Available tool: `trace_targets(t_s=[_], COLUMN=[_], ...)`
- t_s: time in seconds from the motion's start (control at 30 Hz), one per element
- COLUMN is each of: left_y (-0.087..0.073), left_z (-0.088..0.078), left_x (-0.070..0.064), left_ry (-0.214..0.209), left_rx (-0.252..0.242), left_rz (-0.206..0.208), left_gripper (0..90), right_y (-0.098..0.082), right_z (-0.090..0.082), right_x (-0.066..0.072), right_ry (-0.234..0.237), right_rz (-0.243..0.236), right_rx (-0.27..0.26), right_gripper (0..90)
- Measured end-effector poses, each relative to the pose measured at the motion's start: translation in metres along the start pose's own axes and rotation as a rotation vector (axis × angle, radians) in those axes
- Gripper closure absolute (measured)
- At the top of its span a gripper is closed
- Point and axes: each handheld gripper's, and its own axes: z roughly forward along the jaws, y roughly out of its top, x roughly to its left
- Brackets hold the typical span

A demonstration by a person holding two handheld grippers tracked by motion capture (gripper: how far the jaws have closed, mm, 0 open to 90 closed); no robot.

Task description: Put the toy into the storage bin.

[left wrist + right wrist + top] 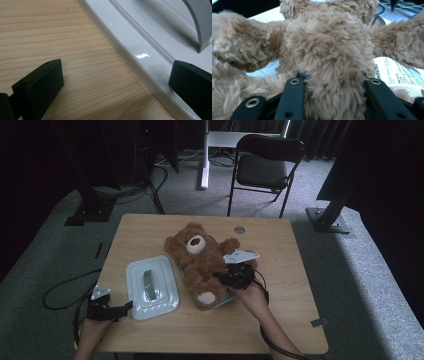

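My right claw (231,276) is down on the brown teddy bear (200,257), which lies on its back across the middle of the tabletop (280,250), head toward the far edge and feet toward the near edge. In the right gripper view my two black jaws stand on either side of the bear's plush belly (329,65), with fur bulging up between them and pressing against both inner faces, so the claw is closed on the bear's body, narrowed but far from fully shut. The bear's arms spread out to both sides of that view, and a printed paper tag (398,73) lies beside its body. From above, the bear rests partly in a pale blue-grey container (225,300) whose corner shows under its foot, toward the near edge.

My left claw (125,307) rests low at the near left corner of the tabletop, its jaws spread wide with nothing between them. In the left gripper view one jaw sits over bare wood (75,37) and the other is over the rim of the pale blue-grey lid (140,42); whether it touches the lid I cannot tell. That lid (151,287), with a raised handle (149,281) in its middle, lies flat on the tabletop just left of the bear, between my left claw and the toy.
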Motion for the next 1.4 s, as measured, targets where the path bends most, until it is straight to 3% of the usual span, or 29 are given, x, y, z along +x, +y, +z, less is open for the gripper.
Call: trace_targets(t_s=[0.17, 0.37, 0.5, 0.6, 0.7, 0.77, 1.1, 1.4], left_y=[0.000, 0.000, 0.000, 0.000, 0.000, 0.000, 0.000, 0.000], left_z=[0.000, 0.000, 0.000, 0.000, 0.000, 0.000, 0.000, 0.000], left_x=[0.000, 0.000, -0.001, -0.001, -0.001, -0.001, -0.001, -0.001], left_ry=[0.002, 0.003, 0.003, 0.003, 0.003, 0.003, 0.001, 0.001], left_rx=[-0.002, -0.002, -0.002, -0.002, -0.002, -0.002, -0.001, -0.002], left_rz=[-0.005, -0.004, -0.006, -0.005, -0.005, -0.005, -0.003, -0.003], left_gripper=[0.5, 0.5, 0.5, 0.5, 0.5, 0.5, 0.5, 0.5], right_y=[-0.009, -0.019, -0.022, -0.020, -0.014, -0.009, 0.017, 0.065], right_z=[-0.012, -0.024, -0.030, -0.034, -0.039, -0.041, -0.049, -0.043], right_x=[-0.016, -0.025, -0.033, -0.036, -0.036, -0.035, -0.042, -0.041], right_ry=[0.014, -0.005, 0.009, 0.033, 0.041, 0.046, 0.055, 0.026], right_rz=[-0.026, -0.057, -0.035, 0.008, 0.036, 0.042, 0.145, 0.147], right_rx=[0.023, 0.036, 0.039, 0.048, 0.059, 0.056, -0.070, -0.147], right_gripper=[62.9, 61.7, 56.4, 44.3, 32.6, 29.3, 25.2, 19.2])
